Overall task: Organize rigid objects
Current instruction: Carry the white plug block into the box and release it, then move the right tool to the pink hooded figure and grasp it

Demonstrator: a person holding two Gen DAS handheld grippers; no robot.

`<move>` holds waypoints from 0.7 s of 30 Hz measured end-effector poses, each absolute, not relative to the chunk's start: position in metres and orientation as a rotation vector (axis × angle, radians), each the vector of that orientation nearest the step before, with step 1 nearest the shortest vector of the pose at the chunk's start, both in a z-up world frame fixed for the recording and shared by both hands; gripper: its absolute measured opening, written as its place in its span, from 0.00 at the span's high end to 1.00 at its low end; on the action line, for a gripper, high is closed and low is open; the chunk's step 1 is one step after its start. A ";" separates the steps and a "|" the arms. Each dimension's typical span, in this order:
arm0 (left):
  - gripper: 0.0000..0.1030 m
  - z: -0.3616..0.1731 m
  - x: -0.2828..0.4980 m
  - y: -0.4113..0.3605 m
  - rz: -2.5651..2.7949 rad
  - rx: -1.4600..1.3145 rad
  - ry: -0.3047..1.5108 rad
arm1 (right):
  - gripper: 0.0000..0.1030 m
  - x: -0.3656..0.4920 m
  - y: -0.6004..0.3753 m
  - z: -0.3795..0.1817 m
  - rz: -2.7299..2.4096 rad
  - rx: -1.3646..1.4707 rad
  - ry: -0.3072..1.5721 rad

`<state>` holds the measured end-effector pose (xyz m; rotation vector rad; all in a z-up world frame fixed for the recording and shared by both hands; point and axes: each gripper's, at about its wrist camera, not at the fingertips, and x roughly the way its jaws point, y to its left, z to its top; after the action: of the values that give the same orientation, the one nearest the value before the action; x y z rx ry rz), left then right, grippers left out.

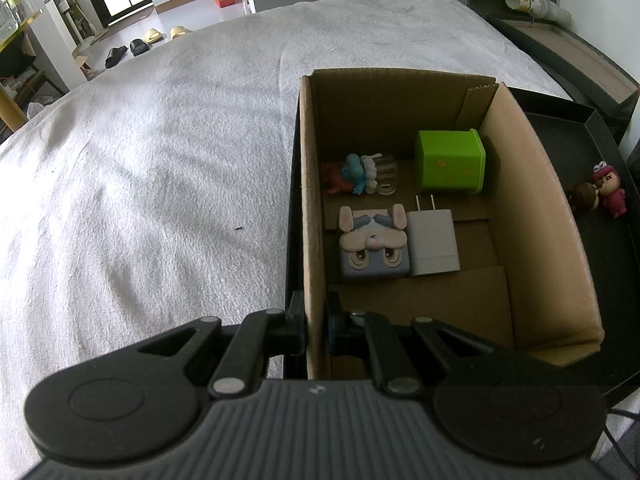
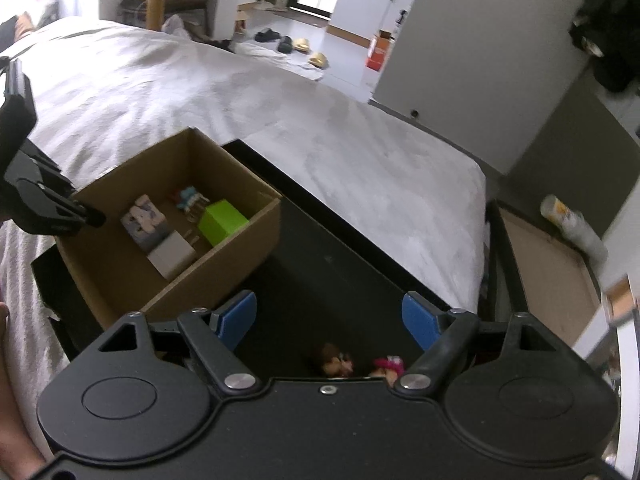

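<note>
**Box wall clamped as two figurines wait on tray**

The near wall of the brown cardboard box [image 1: 532, 200] is pinched by the left hand-held gripper [image 1: 316, 330]. Inside are seen a green plastic cube [image 1: 450, 166], a white charger [image 1: 434, 242] and a rabbit-faced block [image 1: 374, 246]. The right hand-held gripper [image 2: 330, 322] is held wide open above the black tray [image 2: 320, 248], over what appear to be a brown figurine [image 2: 334, 362] and a pink figurine [image 2: 388, 365].

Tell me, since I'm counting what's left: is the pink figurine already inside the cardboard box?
No, the pink figurine stands outside the cardboard box, on the black tray.
</note>
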<state>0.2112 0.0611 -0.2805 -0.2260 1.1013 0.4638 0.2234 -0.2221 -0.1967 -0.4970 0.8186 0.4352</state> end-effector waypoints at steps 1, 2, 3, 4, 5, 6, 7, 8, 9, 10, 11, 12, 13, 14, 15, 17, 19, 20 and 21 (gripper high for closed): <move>0.91 -0.281 0.211 0.061 0.464 -0.228 1.101 | 0.23 0.224 -0.226 -0.198 0.427 -0.488 0.827; 0.91 -0.281 0.211 0.061 0.465 -0.228 1.102 | 0.23 0.224 -0.231 -0.200 0.416 -0.477 0.836; 0.91 -0.281 0.211 0.061 0.467 -0.230 1.102 | 0.23 0.225 -0.235 -0.202 0.407 -0.467 0.843; 0.91 -0.281 0.211 0.061 0.468 -0.231 1.102 | 0.23 0.225 -0.240 -0.204 0.397 -0.456 0.851; 0.91 -0.281 0.211 0.061 0.472 -0.234 1.103 | 0.23 0.226 -0.244 -0.206 0.386 -0.441 0.860; 0.91 -0.281 0.210 0.062 0.474 -0.235 1.103 | 0.23 0.227 -0.248 -0.207 0.378 -0.428 0.867; 0.91 -0.281 0.210 0.062 0.474 -0.235 1.103 | 0.23 0.227 -0.252 -0.210 0.371 -0.412 0.874; 0.91 -0.280 0.210 0.062 0.475 -0.234 1.104 | 0.23 0.228 -0.256 -0.212 0.365 -0.399 0.880; 0.91 -0.280 0.210 0.062 0.475 -0.235 1.104 | 0.23 0.228 -0.260 -0.214 0.360 -0.389 0.884; 0.91 -0.280 0.210 0.062 0.475 -0.236 1.104 | 0.23 0.228 -0.263 -0.217 0.356 -0.377 0.886; 0.91 -0.280 0.210 0.062 0.475 -0.238 1.104 | 0.23 0.229 -0.267 -0.219 0.357 -0.364 0.889; 0.91 -0.280 0.210 0.062 0.476 -0.238 1.104 | 0.23 0.230 -0.270 -0.222 0.360 -0.350 0.892; 0.91 -0.280 0.210 0.062 0.477 -0.239 1.104 | 0.23 0.230 -0.274 -0.225 0.361 -0.339 0.894; 0.91 -0.281 0.210 0.062 0.479 -0.241 1.104 | 0.23 0.232 -0.277 -0.230 0.358 -0.332 0.898; 0.91 -0.281 0.210 0.062 0.480 -0.241 1.105 | 0.24 0.233 -0.279 -0.235 0.352 -0.333 0.902; 0.91 -0.281 0.210 0.062 0.481 -0.242 1.104 | 0.29 0.238 -0.283 -0.246 0.338 -0.344 0.919; 0.91 -0.281 0.210 0.062 0.482 -0.243 1.104 | 0.36 0.243 -0.288 -0.257 0.324 -0.341 0.945; 0.91 -0.281 0.210 0.062 0.484 -0.244 1.103 | 0.37 0.245 -0.290 -0.261 0.319 -0.338 0.957; 0.91 -0.281 0.210 0.062 0.485 -0.245 1.103 | 0.39 0.247 -0.291 -0.266 0.317 -0.335 0.966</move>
<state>0.2099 0.0619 -0.2809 -0.2450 1.1035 0.4853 0.2469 -0.2915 -0.2661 -0.3345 0.9658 0.3167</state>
